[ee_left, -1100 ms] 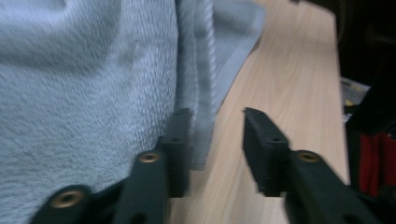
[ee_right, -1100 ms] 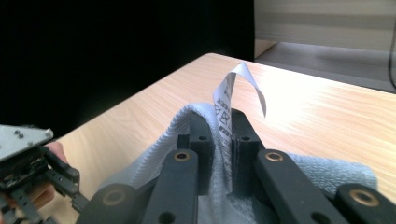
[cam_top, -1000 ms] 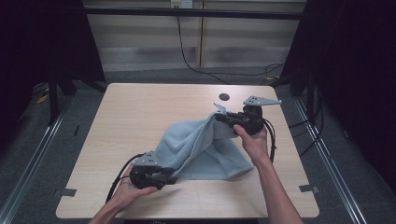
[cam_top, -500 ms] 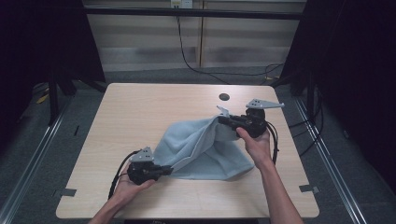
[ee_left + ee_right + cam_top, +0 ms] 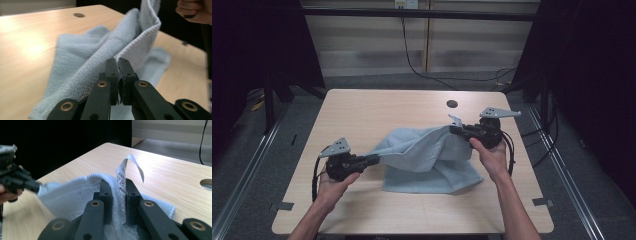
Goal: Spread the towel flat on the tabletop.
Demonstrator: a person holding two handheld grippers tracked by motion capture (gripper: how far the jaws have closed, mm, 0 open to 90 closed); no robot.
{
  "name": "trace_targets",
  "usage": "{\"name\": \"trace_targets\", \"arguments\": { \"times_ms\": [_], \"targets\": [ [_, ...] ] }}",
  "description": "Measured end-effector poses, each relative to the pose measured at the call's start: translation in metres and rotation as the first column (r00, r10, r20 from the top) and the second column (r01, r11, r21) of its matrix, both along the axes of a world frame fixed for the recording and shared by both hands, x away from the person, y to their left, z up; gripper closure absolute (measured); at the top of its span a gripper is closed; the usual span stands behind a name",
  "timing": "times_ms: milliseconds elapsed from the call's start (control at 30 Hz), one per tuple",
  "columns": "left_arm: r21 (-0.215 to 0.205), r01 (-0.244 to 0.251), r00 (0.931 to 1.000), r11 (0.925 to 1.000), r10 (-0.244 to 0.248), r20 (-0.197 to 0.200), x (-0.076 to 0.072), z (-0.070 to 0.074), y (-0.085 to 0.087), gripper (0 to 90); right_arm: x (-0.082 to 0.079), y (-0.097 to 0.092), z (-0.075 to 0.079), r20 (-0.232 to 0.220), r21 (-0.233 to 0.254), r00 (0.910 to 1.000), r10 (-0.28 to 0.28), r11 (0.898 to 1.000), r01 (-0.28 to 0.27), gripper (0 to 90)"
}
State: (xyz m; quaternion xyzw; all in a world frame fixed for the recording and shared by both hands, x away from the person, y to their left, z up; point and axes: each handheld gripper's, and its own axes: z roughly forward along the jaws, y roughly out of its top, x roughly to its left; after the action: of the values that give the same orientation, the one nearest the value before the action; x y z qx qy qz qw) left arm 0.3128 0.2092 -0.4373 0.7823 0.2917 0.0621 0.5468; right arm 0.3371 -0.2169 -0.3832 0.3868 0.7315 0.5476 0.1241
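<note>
A light blue towel lies partly on the wooden table and is stretched up between both grippers. My left gripper is shut on the towel's left corner, lifted off the table; its jaws press together on the hem. My right gripper is shut on the towel's other corner, by the white care label. Its jaws have just eased slightly wider, with the cloth still pinched between them.
A dark round hole sits in the tabletop beyond the right gripper. Cables trail from both grippers over the table's edges. Bare wood spreads across the far and left parts of the table. Dark frames and floor surround it.
My left gripper closed on the towel's near-left corner, then moved left and up with it, pulling the towel taut. The right gripper stayed about where it was.
</note>
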Motion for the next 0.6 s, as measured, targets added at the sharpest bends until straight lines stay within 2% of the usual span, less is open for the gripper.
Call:
{"name": "trace_targets", "arguments": {
  "times_ms": [33,67,100,133,167,200,233,267,300,367,433,467,533,567,600],
  "targets": [
    [0.017,-0.007,0.9999,0.9998,0.007,0.008,0.005,0.001,0.000,87.5,0.002,0.000,-0.004,-0.008,-0.015,1.0000,-0.005,1.000,0.005,79.8],
    [0.008,-0.028,0.9996,0.9996,0.028,-0.004,0.011,-0.001,-0.001,87.5,0.002,0.000,-0.004,-0.008,-0.015,1.0000,-0.005,1.000,0.005,79.8],
    [0.009,-0.044,0.9988,0.9990,0.044,-0.021,0.018,-0.005,-0.002,87.5,0.006,0.000,-0.016,-0.034,-0.029,0.9993,-0.018,0.999,0.017,79.9],
    [0.031,-0.044,0.9984,0.9985,0.045,-0.035,0.024,-0.011,-0.005,87.5,0.006,0.000,-0.016,-0.034,-0.029,0.9993,-0.018,0.999,0.017,79.9],
    [0.056,-0.061,0.9968,0.9966,0.064,-0.049,0.030,-0.018,-0.007,87.4,0.008,-0.001,-0.032,-0.058,-0.059,0.9977,-0.034,0.998,0.031,79.9],
    [0.064,-0.069,0.9946,0.9956,0.074,-0.073,0.036,-0.026,-0.010,87.4,0.008,-0.001,-0.032,-0.058,-0.059,0.9977,-0.034,0.998,0.031,79.9],
    [0.073,-0.063,0.9925,0.9953,0.071,-0.100,0.041,-0.035,-0.014,87.4,0.010,-0.004,-0.053,-0.106,-0.066,0.9933,-0.047,0.997,0.040,79.7],
    [0.104,-0.059,0.9923,0.9929,0.070,-0.102,0.043,-0.040,-0.018,87.4,0.010,-0.004,-0.053,-0.106,-0.066,0.9933,-0.047,0.997,0.040,79.7],
    [0.133,-0.045,0.9919,0.9901,0.060,-0.112,0.045,-0.046,-0.022,87.3,0.010,-0.005,-0.060,-0.121,-0.075,0.9911,-0.055,0.996,0.046,79.7],
    [0.142,-0.026,0.9905,0.9895,0.045,-0.130,0.047,-0.055,-0.031,87.2,0.010,-0.007,-0.079,-0.167,-0.079,0.9842,-0.057,0.996,0.044,79.8],
    [0.143,-0.003,0.9890,0.9897,0.024,-0.146,0.046,-0.060,-0.036,87.1,0.005,-0.007,-0.094,-0.194,-0.081,0.9792,-0.059,0.996,0.044,80.1],
    [0.150,0.002,0.9900,0.9888,0.019,-0.139,0.045,-0.061,-0.038,87.1,0.002,-0.006,-0.101,-0.214,-0.080,0.9752,-0.056,0.996,0.040,80.2],
    [0.149,0.015,0.9888,0.9888,0.007,-0.149,0.042,-0.065,-0.038,87.1,-0.004,-0.003,-0.113,-0.235,-0.079,0.9712,-0.038,0.997,0.020,80.7],
    [0.148,0.014,0.9888,0.9888,0.009,-0.149,0.040,-0.065,-0.037,87.1,-0.009,0.000,-0.118,-0.237,-0.097,0.9706,-0.039,0.995,0.016,80.9],
    [0.160,0.021,0.9899,0.9870,0.002,-0.142,0.038,-0.065,-0.036,87.2,-0.012,0.000,-0.119,-0.231,-0.092,0.9721,-0.041,0.996,0.020,80.9]
  ]
}}
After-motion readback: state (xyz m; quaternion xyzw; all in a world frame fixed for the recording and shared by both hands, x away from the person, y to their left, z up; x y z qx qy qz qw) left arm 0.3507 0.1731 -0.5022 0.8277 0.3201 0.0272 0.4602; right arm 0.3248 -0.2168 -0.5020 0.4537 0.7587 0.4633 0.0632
